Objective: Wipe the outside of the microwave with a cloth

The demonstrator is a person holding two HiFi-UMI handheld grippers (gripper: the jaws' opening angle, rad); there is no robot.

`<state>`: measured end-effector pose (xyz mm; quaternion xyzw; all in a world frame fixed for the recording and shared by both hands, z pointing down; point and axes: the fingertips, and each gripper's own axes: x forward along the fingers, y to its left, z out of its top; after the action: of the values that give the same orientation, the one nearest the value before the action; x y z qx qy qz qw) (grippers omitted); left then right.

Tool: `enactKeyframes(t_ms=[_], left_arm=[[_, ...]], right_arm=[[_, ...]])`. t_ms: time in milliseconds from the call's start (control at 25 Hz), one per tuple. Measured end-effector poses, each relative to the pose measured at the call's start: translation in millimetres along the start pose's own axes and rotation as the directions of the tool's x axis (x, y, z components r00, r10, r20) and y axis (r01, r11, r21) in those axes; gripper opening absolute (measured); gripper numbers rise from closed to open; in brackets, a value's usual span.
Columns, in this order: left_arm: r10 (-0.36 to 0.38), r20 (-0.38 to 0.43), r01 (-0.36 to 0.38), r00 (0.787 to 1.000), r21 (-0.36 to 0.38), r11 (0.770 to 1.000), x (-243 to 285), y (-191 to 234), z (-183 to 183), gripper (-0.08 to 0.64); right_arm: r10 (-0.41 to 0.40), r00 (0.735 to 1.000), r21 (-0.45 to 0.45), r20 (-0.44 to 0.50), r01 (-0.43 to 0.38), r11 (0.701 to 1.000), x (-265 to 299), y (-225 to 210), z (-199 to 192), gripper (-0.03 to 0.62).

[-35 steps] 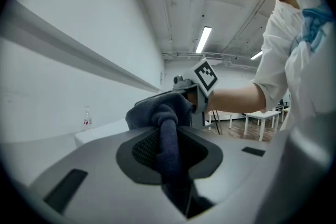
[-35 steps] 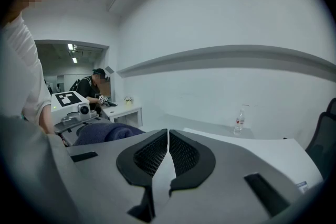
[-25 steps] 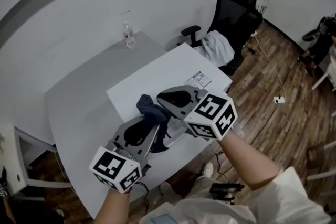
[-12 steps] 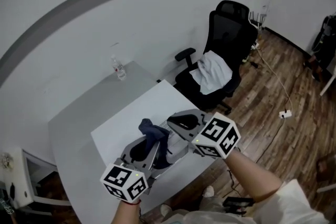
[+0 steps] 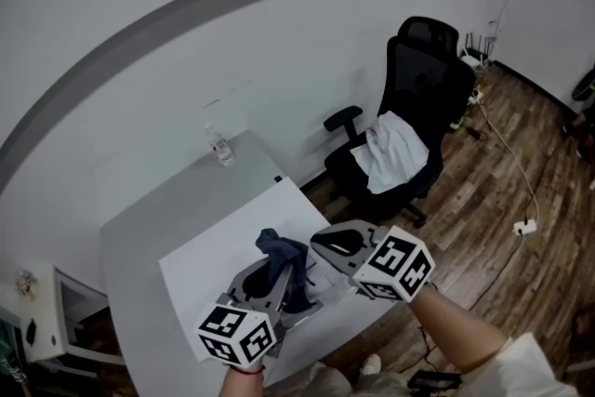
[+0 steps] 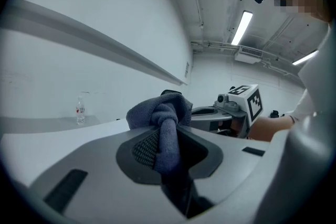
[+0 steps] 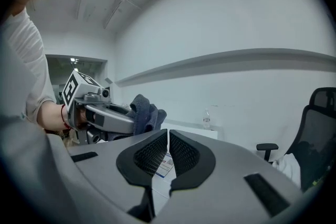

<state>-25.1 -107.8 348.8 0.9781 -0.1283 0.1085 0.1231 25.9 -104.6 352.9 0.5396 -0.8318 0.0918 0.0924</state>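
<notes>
A dark blue cloth (image 5: 277, 247) is bunched between the jaws of my left gripper (image 5: 282, 267), which is shut on it above the white flat top of the microwave (image 5: 218, 246). In the left gripper view the cloth (image 6: 160, 118) bulges out past the pads (image 6: 142, 147). Close on its right is my right gripper (image 5: 316, 243), shut with nothing between its pads (image 7: 185, 150). From the right gripper view, the left gripper (image 7: 105, 115) and the cloth (image 7: 144, 114) show to the left.
The microwave sits on a grey table (image 5: 153, 205) against a white wall. A small water bottle (image 5: 221, 147) stands at the table's far edge. A black office chair (image 5: 423, 98) with a white cloth (image 5: 395, 152) draped on it stands to the right on wooden floor.
Both grippers have moved together, side by side, lower in the head view, with the cloth still held. The head camera has turned, so chair and bottle sit differently.
</notes>
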Motion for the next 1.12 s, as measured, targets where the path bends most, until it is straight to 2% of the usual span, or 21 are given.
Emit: enactKeyframes(t_ms=[160, 360, 400, 440, 480, 600, 760, 920, 1000, 1120], left_arm=[[0.007, -0.015, -0.008, 1.000, -0.019, 1.000, 21, 3, 0, 0.067], [-0.017, 0.037, 0.020, 0.999, -0.070, 0.997, 53, 22, 19, 0.067], [-0.031, 0.050, 0.035, 0.998, -0.074, 0.997, 59, 25, 25, 0.067], [-0.050, 0.067, 0.055, 0.996, -0.077, 0.996, 65, 26, 31, 0.067], [-0.071, 0.085, 0.078, 0.994, -0.082, 0.994, 70, 27, 37, 0.067], [-0.140, 0.138, 0.155, 0.980, -0.104, 0.982, 81, 33, 53, 0.067], [-0.228, 0.225, 0.261, 0.947, -0.128, 0.957, 87, 43, 73, 0.067], [-0.274, 0.273, 0.321, 0.922, -0.147, 0.936, 91, 56, 85, 0.067], [-0.270, 0.271, 0.316, 0.924, -0.146, 0.937, 94, 58, 83, 0.067], [-0.229, 0.260, 0.270, 0.938, -0.138, 0.953, 100, 62, 84, 0.072]], right_arm=[[0.047, 0.997, 0.002, 0.062, -0.047, 0.999, -10, -16, 4, 0.035], [0.166, 0.982, 0.020, 0.094, -0.169, 0.985, -2, -33, 10, 0.040], [0.192, 0.977, 0.027, 0.091, -0.195, 0.980, 1, -35, 11, 0.063], [0.219, 0.972, 0.032, 0.083, -0.222, 0.974, 4, -38, 12, 0.146], [0.248, 0.966, 0.036, 0.071, -0.251, 0.967, 7, -40, 13, 0.203], [0.321, 0.946, 0.047, 0.045, -0.323, 0.945, 21, -49, 18, 0.249], [0.377, 0.925, 0.050, 0.045, -0.379, 0.924, 45, -61, 30, 0.259], [0.418, 0.906, 0.044, 0.068, -0.421, 0.906, 62, -69, 43, 0.258], [0.442, 0.895, 0.023, 0.055, -0.444, 0.896, 66, -69, 42, 0.259], [0.478, 0.878, -0.057, 0.021, -0.476, 0.878, 75, -71, 43, 0.258]])
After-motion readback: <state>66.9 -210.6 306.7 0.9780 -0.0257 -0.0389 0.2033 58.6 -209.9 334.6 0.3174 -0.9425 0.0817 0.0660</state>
